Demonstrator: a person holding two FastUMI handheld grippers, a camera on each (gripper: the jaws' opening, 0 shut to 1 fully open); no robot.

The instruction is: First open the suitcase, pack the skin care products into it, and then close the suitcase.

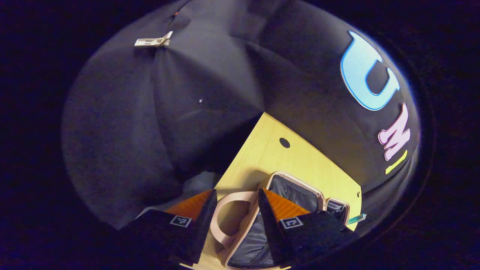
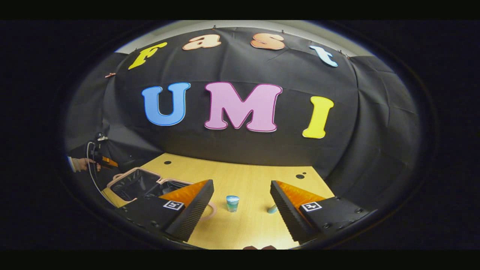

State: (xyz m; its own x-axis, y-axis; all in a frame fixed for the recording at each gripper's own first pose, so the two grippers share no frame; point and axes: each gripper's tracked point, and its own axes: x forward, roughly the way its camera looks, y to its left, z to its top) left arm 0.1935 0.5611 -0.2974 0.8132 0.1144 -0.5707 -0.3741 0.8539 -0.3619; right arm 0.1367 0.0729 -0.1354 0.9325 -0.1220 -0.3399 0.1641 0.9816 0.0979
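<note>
Suitcase (image 1: 296,195) lay open at table (image 2: 247,176) left edge, pink handle (image 1: 228,217) between spread left gripper (image 1: 236,213) fingers, ungripped. Right gripper (image 2: 242,204) gaped empty; blue jar (image 2: 232,203) just ahead between fingers.

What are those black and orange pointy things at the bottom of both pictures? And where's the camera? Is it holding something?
Those pointy things are the two fingers of a grabber that a person holds, one grabber in each hand. A little camera rides on each, looking out past its fingers, so you get two pictures.

In the left gripper view, the left gripper has its fingers spread on either side of the pink handle of an open suitcase with a dark lining. They are not squeezing it.

In the right gripper view, the right gripper is open and holds nothing. Ahead of it on the wooden table stand a small blue-green jar and another small bluish item. Far left you can see the person's hand.
</note>
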